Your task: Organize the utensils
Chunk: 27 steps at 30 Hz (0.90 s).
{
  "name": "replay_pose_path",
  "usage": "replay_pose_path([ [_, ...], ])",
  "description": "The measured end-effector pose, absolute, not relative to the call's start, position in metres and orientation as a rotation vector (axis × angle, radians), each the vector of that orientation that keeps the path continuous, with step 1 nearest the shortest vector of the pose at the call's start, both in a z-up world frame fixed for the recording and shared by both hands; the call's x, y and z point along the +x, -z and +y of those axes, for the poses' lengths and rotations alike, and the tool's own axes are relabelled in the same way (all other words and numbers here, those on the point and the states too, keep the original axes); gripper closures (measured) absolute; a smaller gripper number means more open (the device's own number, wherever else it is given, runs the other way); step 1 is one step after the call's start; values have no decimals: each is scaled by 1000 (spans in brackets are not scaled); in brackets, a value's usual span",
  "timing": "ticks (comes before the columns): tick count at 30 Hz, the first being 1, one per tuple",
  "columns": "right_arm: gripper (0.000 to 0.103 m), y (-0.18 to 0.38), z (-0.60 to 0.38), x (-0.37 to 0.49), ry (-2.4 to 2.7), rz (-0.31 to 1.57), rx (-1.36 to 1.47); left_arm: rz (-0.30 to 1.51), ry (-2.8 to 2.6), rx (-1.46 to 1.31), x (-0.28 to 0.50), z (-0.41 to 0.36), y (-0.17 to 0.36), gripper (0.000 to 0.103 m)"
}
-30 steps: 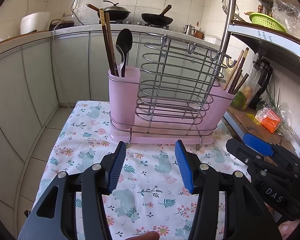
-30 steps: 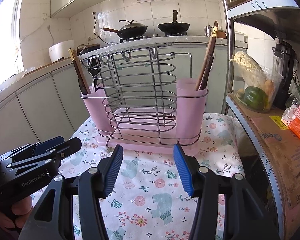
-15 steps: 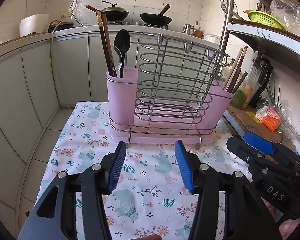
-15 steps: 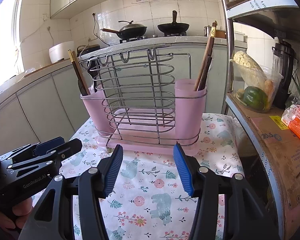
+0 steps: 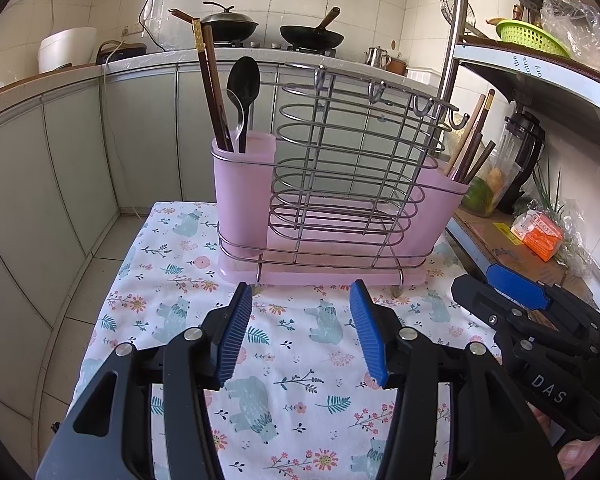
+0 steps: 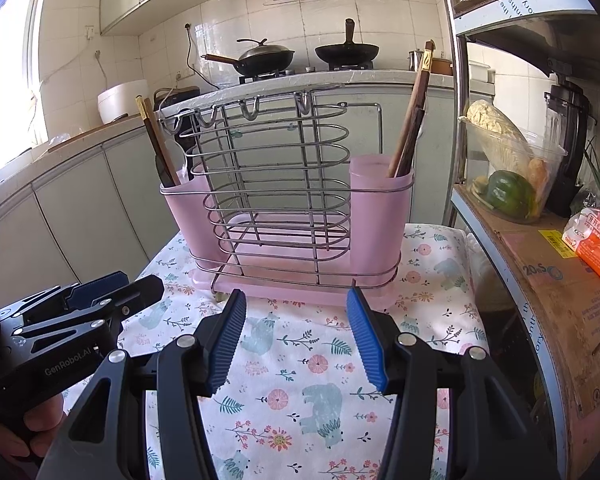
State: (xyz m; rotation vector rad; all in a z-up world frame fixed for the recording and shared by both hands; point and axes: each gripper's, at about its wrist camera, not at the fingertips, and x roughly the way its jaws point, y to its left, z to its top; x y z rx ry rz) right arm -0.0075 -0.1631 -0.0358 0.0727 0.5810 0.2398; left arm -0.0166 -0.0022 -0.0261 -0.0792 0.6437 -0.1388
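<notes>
in the left wrist view a floral tablecloth [image 5: 300, 360] with bears fills the lower middle of the frame, and the other device crosses the lower right corner. grey cabinet doors [image 5: 80, 152] curve along the left side, two woks [image 5: 228, 26] sit on the stove at top centre, and a white rice cooker [image 5: 66, 54] stands at upper left. a metal shelf [image 5: 540, 76] with a green basket [image 5: 532, 36] takes the upper right, with a blender [image 5: 524, 160] and an orange packet [image 5: 540, 236] below it. nothing lies on the cloth between the fingers and the rack.

compared with a second ago, the rack sits slightly higher and a touch larger in the left wrist view, and both tools have held the same spread.

the utensil rack [image 5: 328, 208] stands at mid-frame on the cloth: a wire frame with hooks along its top rail, on a pink drip tray, with a pink cup at each end. the left cup [image 5: 242, 192] holds dark chopsticks [image 5: 214, 92], a black spoon [image 5: 243, 88] and a clear spoon [image 5: 238, 118]. the right cup [image 5: 440, 208] holds several brown chopsticks [image 5: 470, 144]. the middle wire section holds nothing.

the left gripper [image 5: 298, 336] hangs at the bottom centre, its blue-padded jaws wide apart with nothing between them. in the right wrist view the right gripper [image 6: 296, 340] is likewise spread wide and empty, pointed at the rack [image 6: 284, 208], with the left device at lower left of that frame.
</notes>
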Motion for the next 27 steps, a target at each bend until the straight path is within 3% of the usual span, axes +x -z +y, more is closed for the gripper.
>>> replay_pose_path([
  [27,51,43,-168,-3,-238,600,79,675,124,-70,-11,-3,36,52],
])
